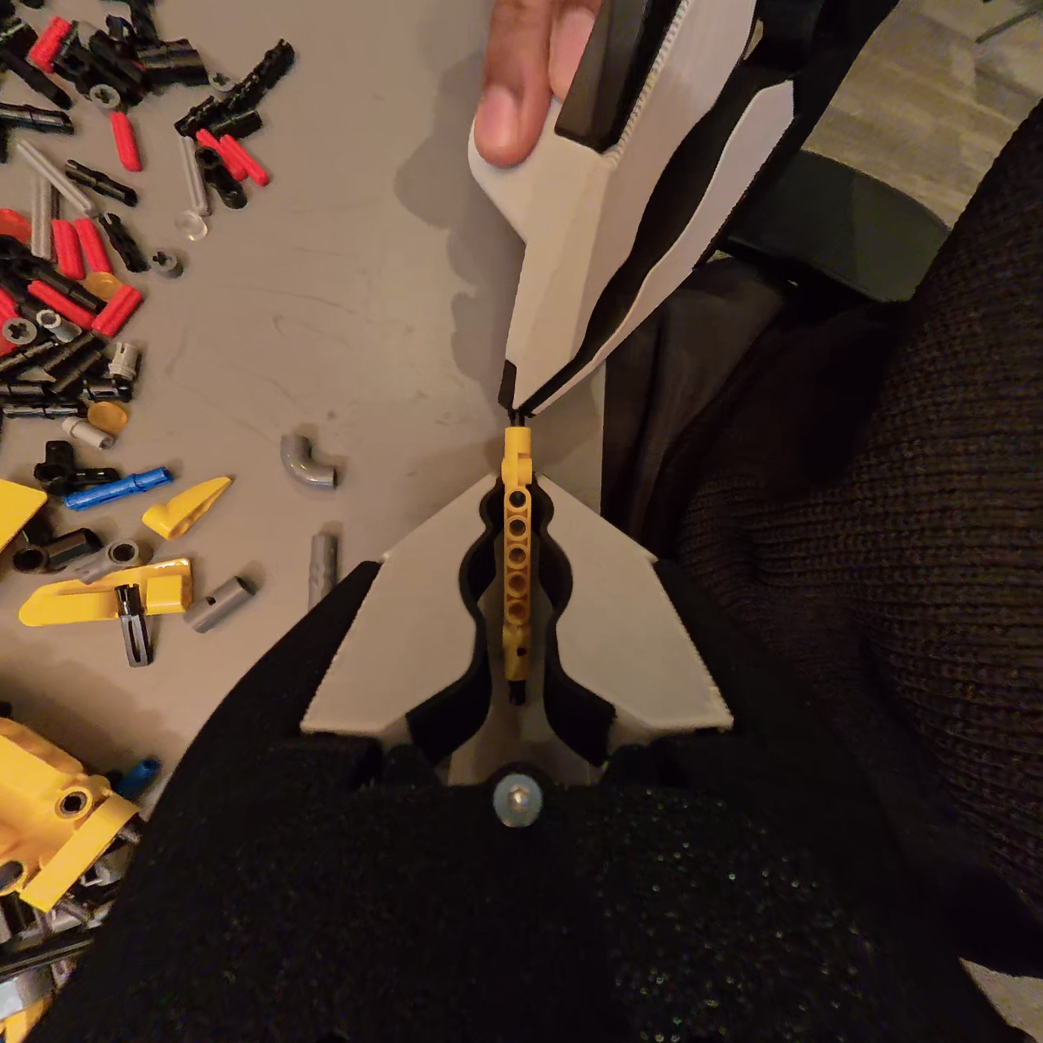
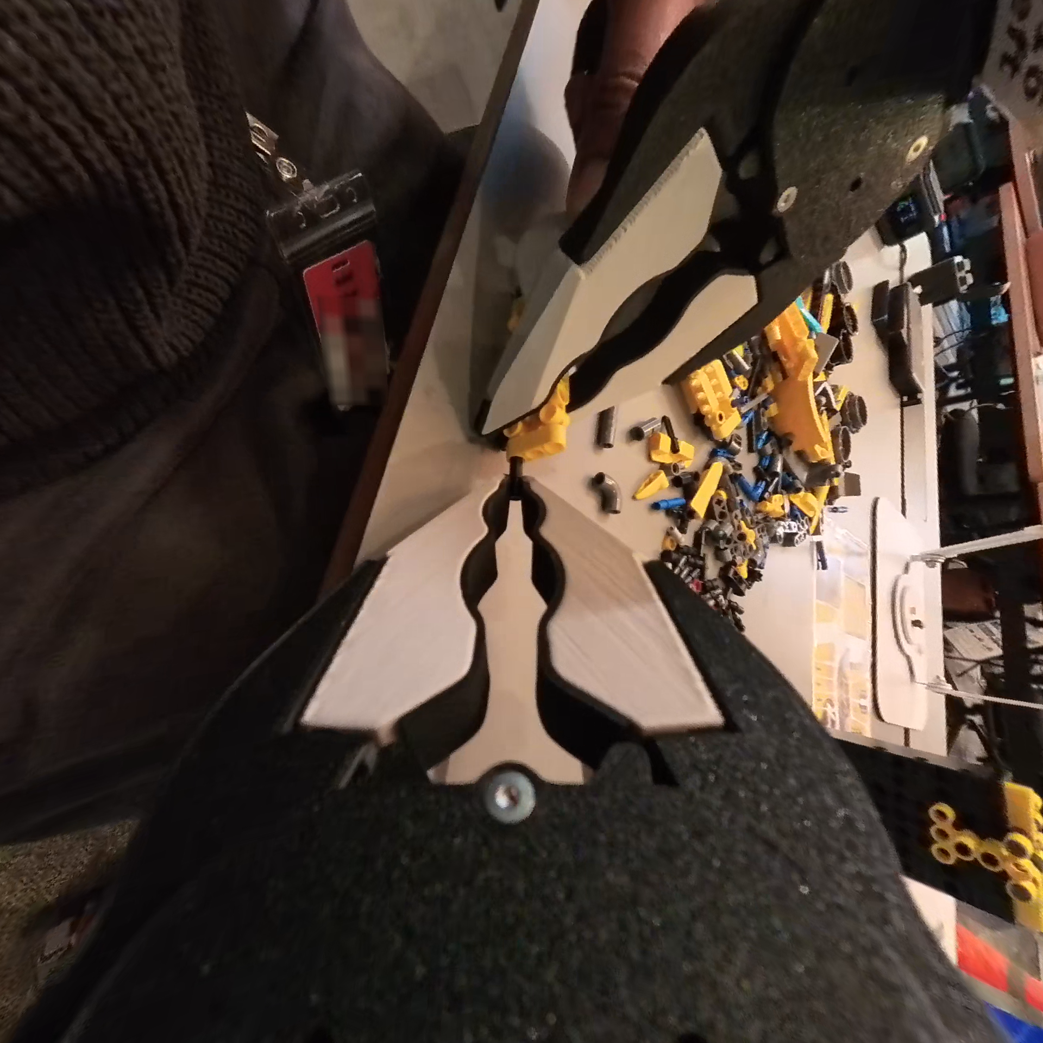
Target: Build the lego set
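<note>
In the left wrist view my left gripper [image 1: 516, 486] is shut on a yellow beam with holes [image 1: 517, 564], held upright between the fingers just above the grey table [image 1: 338, 282]. A black pin stub sticks out of the beam's lower end. My right gripper [image 1: 516, 403] comes down from above, shut on a small black pin [image 1: 516, 416] that meets the beam's top end. In the right wrist view my right gripper [image 2: 515, 486] pinches the black pin [image 2: 515, 468] at its tips against the yellow beam [image 2: 539, 437], which the left gripper [image 2: 525, 420] holds.
Loose red, black, grey, blue and yellow building pieces [image 1: 73, 254] cover the table's left. A grey elbow piece [image 1: 307, 460] and a yellow assembly [image 1: 51, 818] lie nearby. A person's dark knit sleeve [image 1: 903, 564] is right of the table edge. A clipped red card [image 2: 344, 316] hangs there. Only a small space, under 4 cm, lies between the two pairs of fingers.
</note>
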### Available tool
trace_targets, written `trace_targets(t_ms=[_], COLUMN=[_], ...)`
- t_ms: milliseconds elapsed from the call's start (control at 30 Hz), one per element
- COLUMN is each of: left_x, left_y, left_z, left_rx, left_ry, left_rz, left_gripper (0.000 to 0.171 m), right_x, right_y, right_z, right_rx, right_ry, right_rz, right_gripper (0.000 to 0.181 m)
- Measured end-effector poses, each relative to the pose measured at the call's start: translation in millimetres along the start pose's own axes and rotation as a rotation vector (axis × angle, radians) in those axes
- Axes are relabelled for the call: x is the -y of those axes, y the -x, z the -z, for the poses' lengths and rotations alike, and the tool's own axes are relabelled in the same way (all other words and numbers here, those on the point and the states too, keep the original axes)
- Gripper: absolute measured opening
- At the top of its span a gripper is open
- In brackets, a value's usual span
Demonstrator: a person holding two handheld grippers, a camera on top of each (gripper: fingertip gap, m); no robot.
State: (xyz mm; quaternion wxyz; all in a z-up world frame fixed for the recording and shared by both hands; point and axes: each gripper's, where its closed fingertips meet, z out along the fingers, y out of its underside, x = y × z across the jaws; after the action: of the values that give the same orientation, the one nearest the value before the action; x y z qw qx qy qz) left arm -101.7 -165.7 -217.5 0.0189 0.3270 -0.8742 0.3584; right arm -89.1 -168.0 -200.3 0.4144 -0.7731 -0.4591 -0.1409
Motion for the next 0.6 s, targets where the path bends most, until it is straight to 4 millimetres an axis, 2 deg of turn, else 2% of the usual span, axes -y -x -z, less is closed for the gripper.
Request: trace_targets(t_ms=[367,600], left_x=[0.5,0.6], left_y=[0.2,0.5], left_z=[0.0,-0.1], left_rx=[-0.013,0.006], left_ry=[0.005,0.032], left_rz=[0.035,0.075], left_gripper=[0.007,0.007], right_x=[-2.7,-2.5], right_y=[-0.6,-0.9], right_z=[-1.6,-0.1], right_rx=[-0.027,-0.138], right_ry=[0.058,0.151], right_rz=[-0.028,0.229], right_gripper=[0.003,0.003])
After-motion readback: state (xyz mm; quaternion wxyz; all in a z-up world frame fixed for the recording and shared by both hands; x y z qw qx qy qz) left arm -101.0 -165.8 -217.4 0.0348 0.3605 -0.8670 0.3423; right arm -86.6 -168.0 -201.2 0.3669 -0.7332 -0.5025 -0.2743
